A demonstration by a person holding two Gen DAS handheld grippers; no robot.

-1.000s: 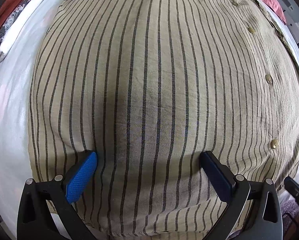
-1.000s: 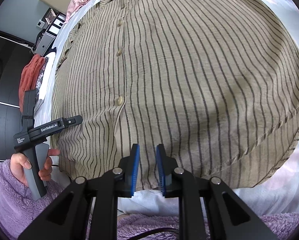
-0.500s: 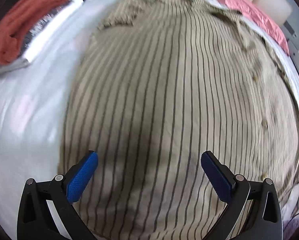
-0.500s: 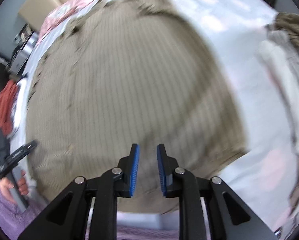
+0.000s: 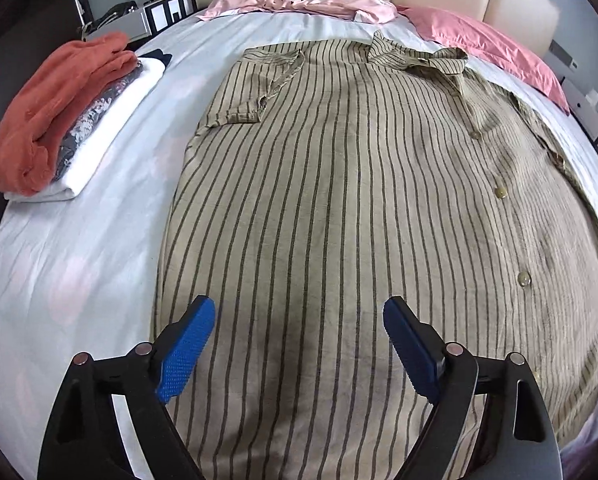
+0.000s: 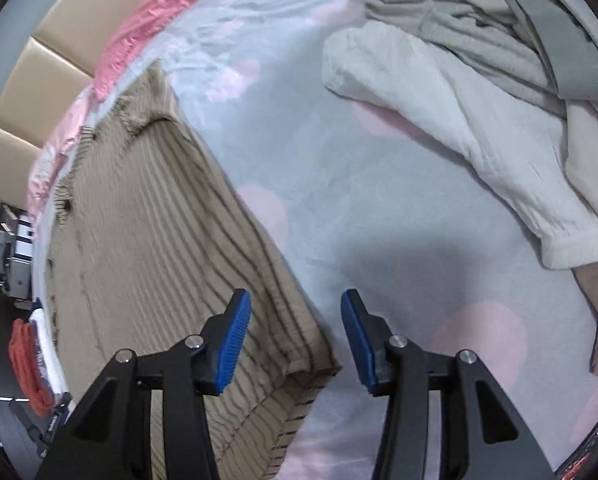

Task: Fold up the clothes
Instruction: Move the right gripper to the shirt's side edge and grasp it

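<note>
The bed [image 5: 79, 280] carries the striped shirt [image 5: 339, 200] spread flat with buttons up, collar at 12 o'clock in the left view, and a folded stack [image 5: 59, 120] lies at 10 o'clock. I judge the shirt as light, soft and limp, so it is better taken at a hem corner or side seam. The left gripper [image 5: 299, 344] hangs wide open and empty above the shirt; the right gripper [image 6: 297, 340] is open and empty over the hem corner [image 6: 315, 368].

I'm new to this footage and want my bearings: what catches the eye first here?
The striped shirt dominates, spread flat on the bed with its collar toward the pink pillows. A folded stack topped in orange sits to its left. An unfolded pile of pale clothes lies beyond the shirt's other side.
</note>
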